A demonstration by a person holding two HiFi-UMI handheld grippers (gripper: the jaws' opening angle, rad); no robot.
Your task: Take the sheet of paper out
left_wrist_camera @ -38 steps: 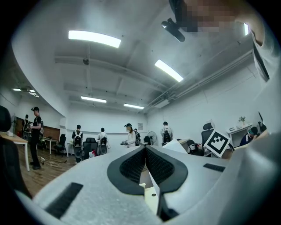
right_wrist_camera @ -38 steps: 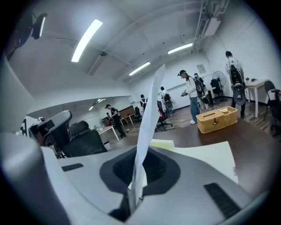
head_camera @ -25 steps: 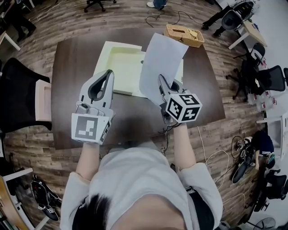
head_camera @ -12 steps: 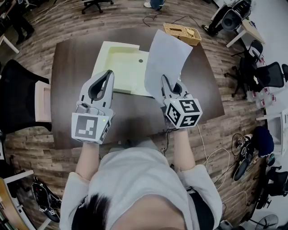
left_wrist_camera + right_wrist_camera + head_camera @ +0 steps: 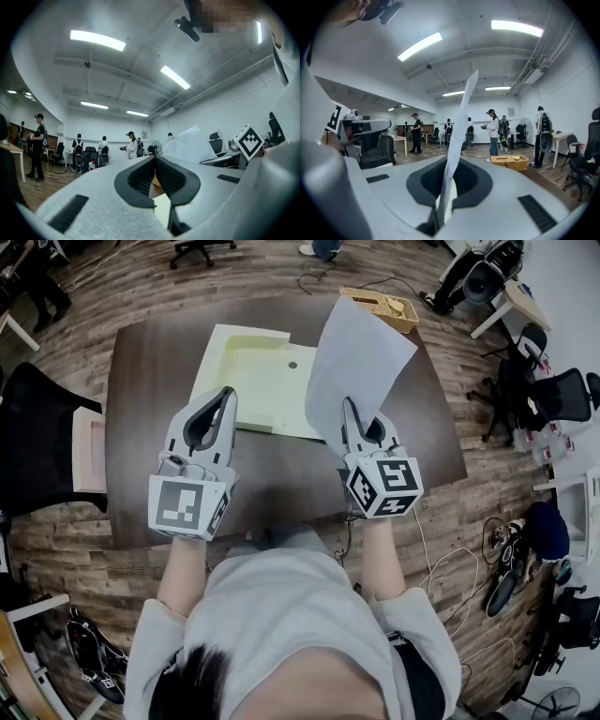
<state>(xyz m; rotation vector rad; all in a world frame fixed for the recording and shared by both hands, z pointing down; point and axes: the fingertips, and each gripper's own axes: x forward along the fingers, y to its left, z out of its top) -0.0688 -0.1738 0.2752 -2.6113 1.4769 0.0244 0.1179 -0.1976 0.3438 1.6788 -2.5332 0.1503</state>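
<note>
A white sheet of paper stands up off the dark table, pinched at its lower edge by my right gripper, which is shut on it. In the right gripper view the paper runs edge-on up between the closed jaws. An open pale yellow folder lies flat on the table, left of and behind the sheet. My left gripper hovers over the folder's near edge, shut with nothing in it; its tips meet in the left gripper view, where the paper shows to the right.
A wicker basket sits at the table's far right corner. A black chair stands at the table's left side, and more office chairs stand to the right. Several people stand far across the room.
My right gripper has lifted the sheet up and to the right, off the folder, and rolled a little. More of the folder shows. The left gripper has stayed put.
</note>
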